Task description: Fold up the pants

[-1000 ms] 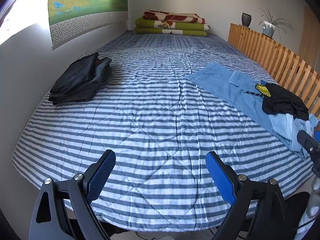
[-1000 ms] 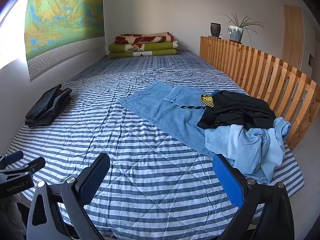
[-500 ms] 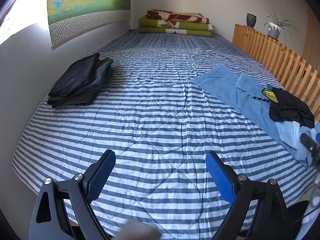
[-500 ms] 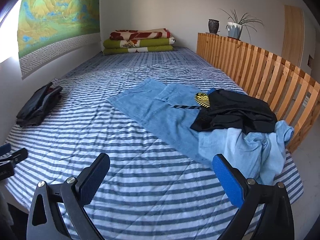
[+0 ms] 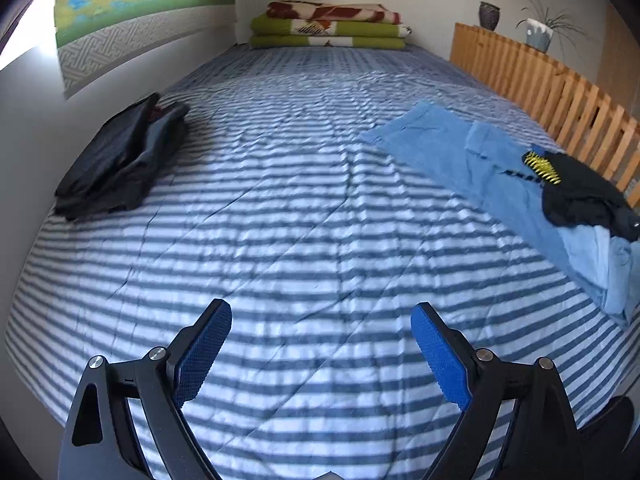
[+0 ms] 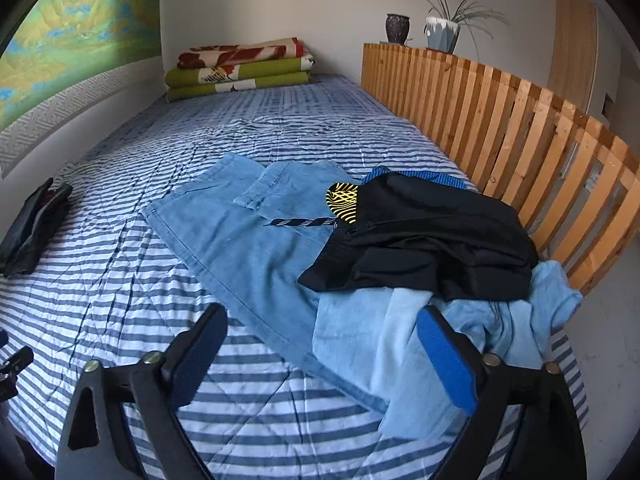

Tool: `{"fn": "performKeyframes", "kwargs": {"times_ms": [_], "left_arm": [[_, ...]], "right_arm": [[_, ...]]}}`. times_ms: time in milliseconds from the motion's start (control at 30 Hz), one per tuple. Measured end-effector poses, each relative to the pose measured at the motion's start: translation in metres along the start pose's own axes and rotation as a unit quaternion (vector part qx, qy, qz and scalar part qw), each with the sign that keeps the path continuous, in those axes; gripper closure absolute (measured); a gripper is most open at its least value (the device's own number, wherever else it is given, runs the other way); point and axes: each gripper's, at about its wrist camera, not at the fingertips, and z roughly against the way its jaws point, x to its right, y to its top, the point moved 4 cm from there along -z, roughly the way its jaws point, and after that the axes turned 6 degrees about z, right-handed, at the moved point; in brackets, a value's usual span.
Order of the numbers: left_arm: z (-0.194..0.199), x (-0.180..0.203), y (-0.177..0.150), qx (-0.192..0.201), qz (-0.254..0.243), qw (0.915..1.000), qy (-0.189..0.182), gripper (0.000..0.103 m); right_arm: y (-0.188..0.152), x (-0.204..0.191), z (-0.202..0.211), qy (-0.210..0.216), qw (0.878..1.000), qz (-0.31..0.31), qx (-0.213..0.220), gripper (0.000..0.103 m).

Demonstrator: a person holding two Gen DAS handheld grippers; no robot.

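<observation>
A heap of clothes lies on the right side of the striped bed [image 6: 120, 280]. In it, blue jeans [image 6: 248, 248] are spread flat, a black garment [image 6: 432, 240] with a yellow patch lies on top, and crumpled light blue cloth [image 6: 400, 340] is nearest me. My right gripper [image 6: 322, 312] hovers over the near edge of this heap. Its jaws are closing, the cloth shows between them, and the pads do not press on it. My left gripper [image 5: 320, 308] stands open over bare striped cover, left of the jeans [image 5: 452, 152].
A dark folded pile [image 5: 120, 160] lies by the left wall. Folded blankets [image 5: 328, 28] are stacked at the far end. A wooden slatted rail [image 6: 520, 128] runs along the bed's right side, with pots [image 6: 440, 32] on top.
Both grippers have come forward and lower over the bed. The right one has neared the clothes heap, and its fingers stand slightly closer together.
</observation>
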Motion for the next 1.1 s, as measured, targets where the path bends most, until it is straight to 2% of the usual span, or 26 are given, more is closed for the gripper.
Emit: {"fn": "performKeyframes", "kwargs": {"times_ms": [167, 333, 467, 600, 800, 833, 867, 900, 967, 1100], "left_arm": [[0.001, 0.015, 0.020, 0.021, 0.004, 0.9997, -0.009, 0.010], [-0.003, 0.029, 0.025, 0.013, -0.011, 0.9998, -0.004, 0.010], [-0.005, 0.034, 0.026, 0.004, -0.014, 0.9998, -0.010, 0.011], [-0.005, 0.040, 0.031, 0.006, -0.023, 0.9997, -0.003, 0.011], [-0.003, 0.040, 0.039, 0.003, -0.013, 0.9998, -0.013, 0.011], [-0.003, 0.037, 0.040, 0.002, -0.010, 0.9998, -0.015, 0.016], [-0.002, 0.034, 0.041, 0.000, -0.005, 0.9999, -0.014, 0.024], [-0.002, 0.031, 0.041, -0.001, -0.004, 0.9999, -0.011, 0.027], [0.000, 0.024, 0.042, -0.002, -0.002, 1.0000, -0.007, 0.034], [0.009, 0.008, 0.041, 0.001, -0.001, 1.0000, -0.002, 0.041]], "right_arm": [[0.016, 0.023, -0.019, -0.007, 1.000, -0.003, -0.014, 0.027], [0.034, 0.062, -0.055, 0.000, 0.998, -0.026, -0.056, 0.027], [0.041, 0.092, -0.082, -0.036, 0.996, -0.041, -0.075, 0.027], [0.048, 0.100, -0.110, -0.037, 0.994, -0.007, -0.102, 0.022], [0.050, 0.096, -0.141, -0.082, 0.986, 0.065, -0.129, 0.020], [0.050, 0.096, -0.143, -0.093, 0.984, 0.078, -0.131, 0.032], [0.051, 0.097, -0.145, -0.103, 0.982, 0.084, -0.136, 0.061], [0.052, 0.098, -0.145, -0.093, 0.983, 0.079, -0.140, 0.069], [0.056, 0.099, -0.136, -0.072, 0.987, 0.058, -0.135, 0.095], [0.068, 0.092, -0.098, -0.070, 0.991, 0.048, -0.101, 0.096]]}}
